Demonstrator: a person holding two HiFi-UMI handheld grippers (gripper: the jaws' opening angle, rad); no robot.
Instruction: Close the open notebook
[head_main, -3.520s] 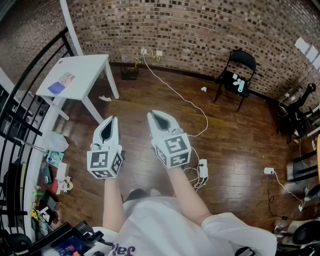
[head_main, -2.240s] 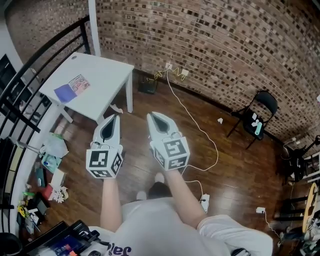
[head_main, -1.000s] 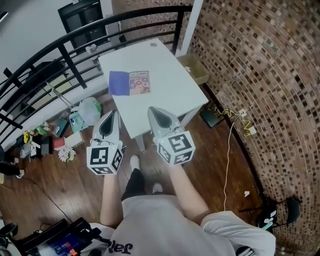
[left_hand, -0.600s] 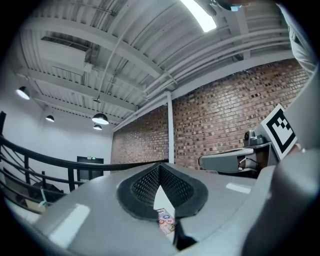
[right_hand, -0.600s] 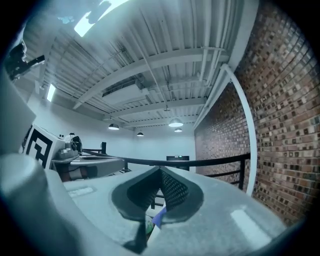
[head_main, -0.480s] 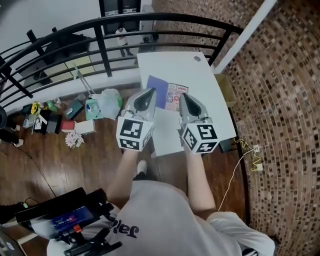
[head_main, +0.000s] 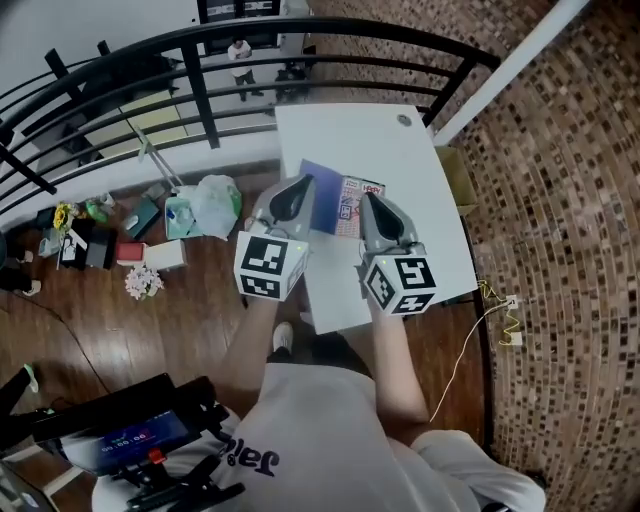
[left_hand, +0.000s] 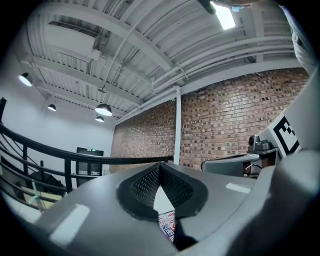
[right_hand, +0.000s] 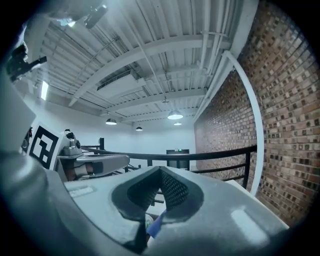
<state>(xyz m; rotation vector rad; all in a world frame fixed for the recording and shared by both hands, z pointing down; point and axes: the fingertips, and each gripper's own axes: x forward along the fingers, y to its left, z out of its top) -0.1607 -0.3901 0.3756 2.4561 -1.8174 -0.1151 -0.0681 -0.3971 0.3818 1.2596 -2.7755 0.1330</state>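
The open notebook (head_main: 338, 198) lies flat on the white table (head_main: 400, 150), with a purple half on the left and a colourful printed half on the right. My left gripper (head_main: 297, 183) hovers over the table's left edge beside the purple half, jaws shut and empty. My right gripper (head_main: 368, 198) hangs over the notebook's right half, also shut with nothing in it. In the left gripper view a slice of the printed page (left_hand: 167, 225) shows below the closed tips (left_hand: 159, 167). Under the closed tips (right_hand: 160, 170) in the right gripper view, a blue sliver of the notebook (right_hand: 155, 226) shows.
A black railing (head_main: 200, 90) curves behind and to the left of the table. A plastic bag (head_main: 215, 200) and small clutter (head_main: 90, 240) sit on the wooden floor at the left. A brick wall (head_main: 560, 200) and white post (head_main: 510, 70) stand at the right, with a yellow cable (head_main: 505, 320) below.
Both grippers have travelled forward side by side, still shut. The table and notebook, far ahead before, now lie right under the gripper tips.
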